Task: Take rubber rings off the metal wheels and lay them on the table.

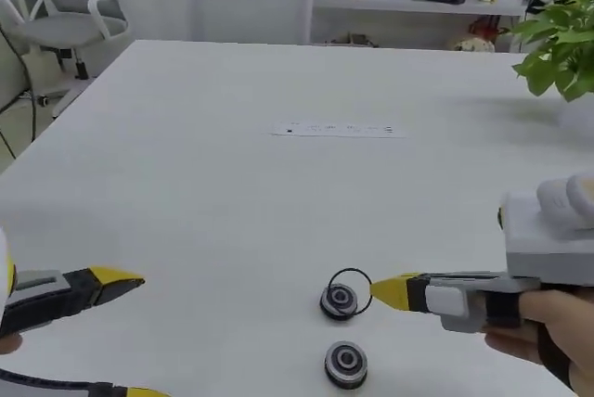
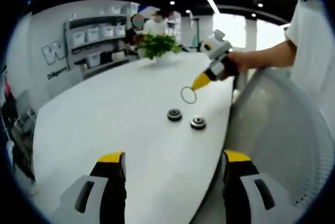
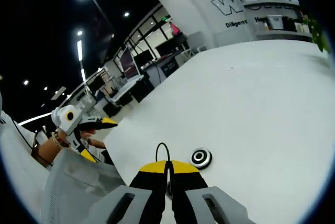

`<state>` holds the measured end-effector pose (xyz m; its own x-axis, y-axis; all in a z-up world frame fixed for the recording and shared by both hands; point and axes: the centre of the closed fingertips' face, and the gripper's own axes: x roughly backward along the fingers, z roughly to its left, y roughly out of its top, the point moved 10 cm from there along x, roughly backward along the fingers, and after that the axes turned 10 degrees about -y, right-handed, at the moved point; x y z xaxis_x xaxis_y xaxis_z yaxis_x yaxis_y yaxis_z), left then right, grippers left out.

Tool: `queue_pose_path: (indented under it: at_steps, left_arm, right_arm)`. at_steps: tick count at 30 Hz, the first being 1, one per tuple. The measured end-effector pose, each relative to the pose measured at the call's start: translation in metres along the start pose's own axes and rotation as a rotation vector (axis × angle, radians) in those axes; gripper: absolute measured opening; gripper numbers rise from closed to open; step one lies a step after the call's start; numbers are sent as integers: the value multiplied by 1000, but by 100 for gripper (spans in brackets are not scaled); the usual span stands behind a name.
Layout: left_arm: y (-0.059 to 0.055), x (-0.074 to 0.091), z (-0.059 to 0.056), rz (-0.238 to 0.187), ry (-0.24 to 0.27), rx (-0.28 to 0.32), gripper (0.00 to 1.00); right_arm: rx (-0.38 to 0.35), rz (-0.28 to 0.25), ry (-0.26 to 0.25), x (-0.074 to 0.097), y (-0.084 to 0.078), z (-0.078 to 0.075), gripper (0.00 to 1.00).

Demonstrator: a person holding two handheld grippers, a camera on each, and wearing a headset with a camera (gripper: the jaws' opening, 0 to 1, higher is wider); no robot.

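On table — metal wheels: we count two, close together
Right gripper: pinched closed on rubber ring
Left gripper: jaws wide apart — empty

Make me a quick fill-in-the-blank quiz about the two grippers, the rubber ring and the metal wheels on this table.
1. The right gripper is ____ on the rubber ring.
2. The left gripper holds nothing, and its jaws stand ____.
3. On the white table lie ____ metal wheels.

Missing words: shut; open; two.
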<state>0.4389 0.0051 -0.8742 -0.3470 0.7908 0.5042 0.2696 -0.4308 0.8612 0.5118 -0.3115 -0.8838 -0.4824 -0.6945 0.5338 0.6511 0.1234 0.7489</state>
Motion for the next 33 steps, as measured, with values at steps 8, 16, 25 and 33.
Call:
queue_pose_path:
  at_steps: [8,16,25,33]
  left_arm:
    - [-12,-13,-10,20,-4,6,80]
    - [-16,-17,-14,19,-7,22,80]
    - [-17,-12,-13,-1,38,31,80]
    - [-18,-11,-14,-11,48,50,81]
  right_arm:
    - [7,-9,18,4,2,6,0]
    - [25,-25,37,6,7,16,0]
    - [70,-4,99,-12,16,37,0]
    - [168,77,125,-38,18,55,0]
